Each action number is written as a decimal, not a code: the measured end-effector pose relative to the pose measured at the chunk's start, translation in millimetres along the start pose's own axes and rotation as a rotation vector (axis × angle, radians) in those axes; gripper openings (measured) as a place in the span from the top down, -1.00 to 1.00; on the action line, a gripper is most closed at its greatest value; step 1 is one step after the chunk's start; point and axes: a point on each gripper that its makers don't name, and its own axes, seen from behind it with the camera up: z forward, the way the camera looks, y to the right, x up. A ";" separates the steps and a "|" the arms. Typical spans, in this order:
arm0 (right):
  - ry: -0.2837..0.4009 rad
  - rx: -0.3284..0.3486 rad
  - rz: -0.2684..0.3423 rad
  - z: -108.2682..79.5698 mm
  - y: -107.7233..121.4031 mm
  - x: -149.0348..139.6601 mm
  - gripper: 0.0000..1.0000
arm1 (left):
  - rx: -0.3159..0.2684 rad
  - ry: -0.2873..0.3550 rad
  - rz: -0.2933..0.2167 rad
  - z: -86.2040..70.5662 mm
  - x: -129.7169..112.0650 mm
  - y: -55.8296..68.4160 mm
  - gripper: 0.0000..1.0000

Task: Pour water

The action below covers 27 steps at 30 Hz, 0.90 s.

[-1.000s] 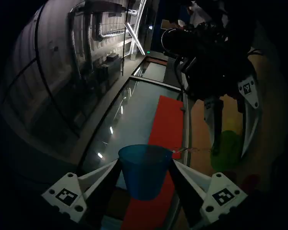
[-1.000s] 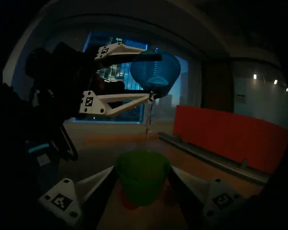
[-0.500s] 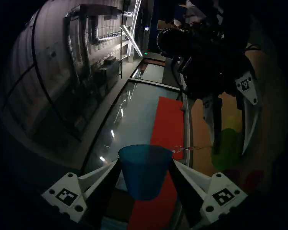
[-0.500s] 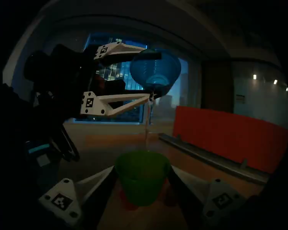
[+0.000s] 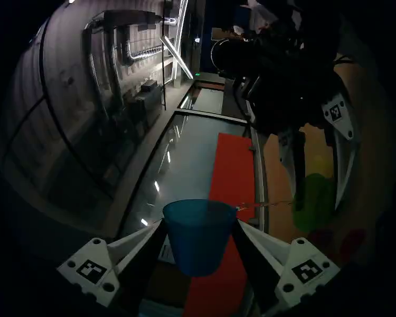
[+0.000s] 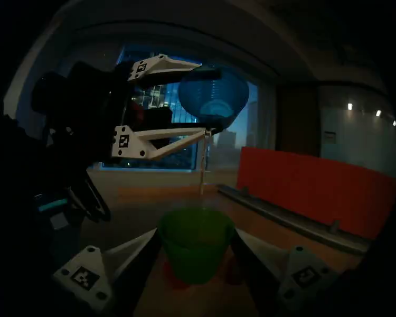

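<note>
In the left gripper view my left gripper [image 5: 200,238] is shut on a blue cup [image 5: 199,235], which lies tipped on its side. A thin stream of water [image 5: 264,204] leaves its rim toward the green cup [image 5: 315,202] held farther off by the right gripper [image 5: 319,198]. In the right gripper view my right gripper [image 6: 196,248] is shut on the green cup [image 6: 196,243], upright just above the table. The blue cup [image 6: 214,98] hangs tipped above it in the left gripper [image 6: 211,98], and the water stream [image 6: 202,169] falls into the green cup.
An orange panel [image 6: 317,182] stands along a metal rail [image 6: 282,216] at the right of the wooden table [image 6: 140,198]. A large dark window [image 6: 161,105] with city lights lies behind. Red patches [image 6: 171,274] lie on the table under the green cup.
The blue cup has tipped a little further, its mouth facing more downward in the right gripper view. The water keeps flowing. The green cup stays where it was.
</note>
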 end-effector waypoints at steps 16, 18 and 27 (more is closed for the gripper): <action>0.004 -0.004 0.003 -1.3 1.8 0.0 -0.91 | 0.002 0.009 0.064 4.7 2.8 -0.6 -0.71; 0.004 -0.004 0.003 -1.3 1.7 0.2 -0.91 | 0.004 0.011 0.075 4.7 3.8 -1.3 -0.70; 0.008 -0.004 0.002 -0.6 1.5 1.9 -0.91 | 0.003 0.015 0.129 4.4 7.3 -2.0 -0.70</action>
